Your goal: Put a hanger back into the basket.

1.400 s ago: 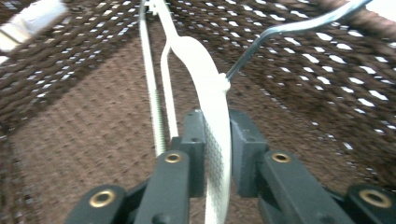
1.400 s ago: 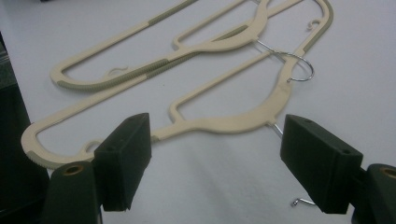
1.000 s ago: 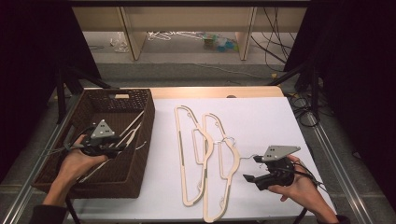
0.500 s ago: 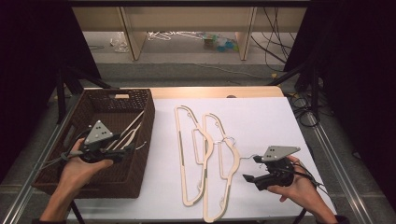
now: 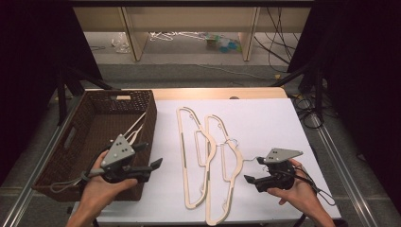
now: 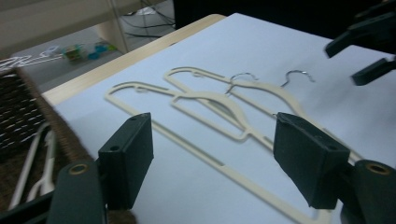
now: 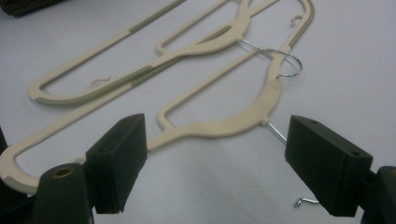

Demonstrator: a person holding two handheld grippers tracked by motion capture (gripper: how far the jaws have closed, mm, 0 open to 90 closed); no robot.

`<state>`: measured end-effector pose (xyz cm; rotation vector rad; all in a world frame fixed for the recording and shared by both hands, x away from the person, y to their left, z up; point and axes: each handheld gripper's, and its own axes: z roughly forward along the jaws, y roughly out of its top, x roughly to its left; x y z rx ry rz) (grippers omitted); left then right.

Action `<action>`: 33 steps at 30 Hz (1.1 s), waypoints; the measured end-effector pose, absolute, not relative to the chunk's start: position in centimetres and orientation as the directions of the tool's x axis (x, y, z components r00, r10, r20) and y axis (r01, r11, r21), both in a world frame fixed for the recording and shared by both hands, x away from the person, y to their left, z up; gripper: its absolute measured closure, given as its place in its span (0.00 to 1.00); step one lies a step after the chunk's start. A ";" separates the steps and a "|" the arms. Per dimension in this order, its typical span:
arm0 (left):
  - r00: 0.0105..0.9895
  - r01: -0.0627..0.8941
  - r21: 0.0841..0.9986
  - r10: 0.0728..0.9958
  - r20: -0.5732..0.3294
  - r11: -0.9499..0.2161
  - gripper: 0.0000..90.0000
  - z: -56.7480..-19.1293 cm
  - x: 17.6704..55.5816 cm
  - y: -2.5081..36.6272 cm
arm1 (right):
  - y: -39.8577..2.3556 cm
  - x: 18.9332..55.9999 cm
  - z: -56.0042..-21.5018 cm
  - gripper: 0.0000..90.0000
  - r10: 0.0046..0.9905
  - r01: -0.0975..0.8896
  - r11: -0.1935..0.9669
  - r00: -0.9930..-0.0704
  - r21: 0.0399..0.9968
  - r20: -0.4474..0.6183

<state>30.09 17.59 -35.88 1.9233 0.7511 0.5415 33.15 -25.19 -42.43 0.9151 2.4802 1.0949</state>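
Two cream plastic hangers lie flat and overlapping on the white table [image 5: 265, 123], their long bars running away from the person and their metal hooks pointing toward the person's right. The left hanger [image 5: 191, 156] sits nearest a brown wicker basket [image 5: 71, 137], which holds more pale hangers [image 5: 135, 130] leaning against its inner wall. The right hanger [image 5: 227, 175] reaches closer to the table's near edge, its neck crossing the first one's hook.

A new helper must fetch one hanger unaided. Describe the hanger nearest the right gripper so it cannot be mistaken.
On the white table, right of the wicker basket, two cream hangers lie overlapping. Take the right hanger, beside the right gripper. It reaches closer to the table's near edge than the left hanger.
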 end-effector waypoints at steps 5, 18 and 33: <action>0.733 0.285 0.904 0.680 0.009 -0.319 0.26 -37.4 29.3 15.8 | -25.3 33.1 -42.7 0.24 0.676 0.451 0.474 -0.737 0.756 0.017; 0.743 0.252 0.911 0.669 0.033 -0.326 0.22 -42.0 28.1 13.7 | -25.4 33.1 -42.9 0.24 0.703 0.459 0.421 -0.711 0.782 0.038; 0.736 0.230 0.937 0.677 0.009 -0.262 0.19 -42.7 28.0 15.6 | -24.6 32.1 -43.0 0.20 0.692 0.410 0.362 -0.720 0.837 0.053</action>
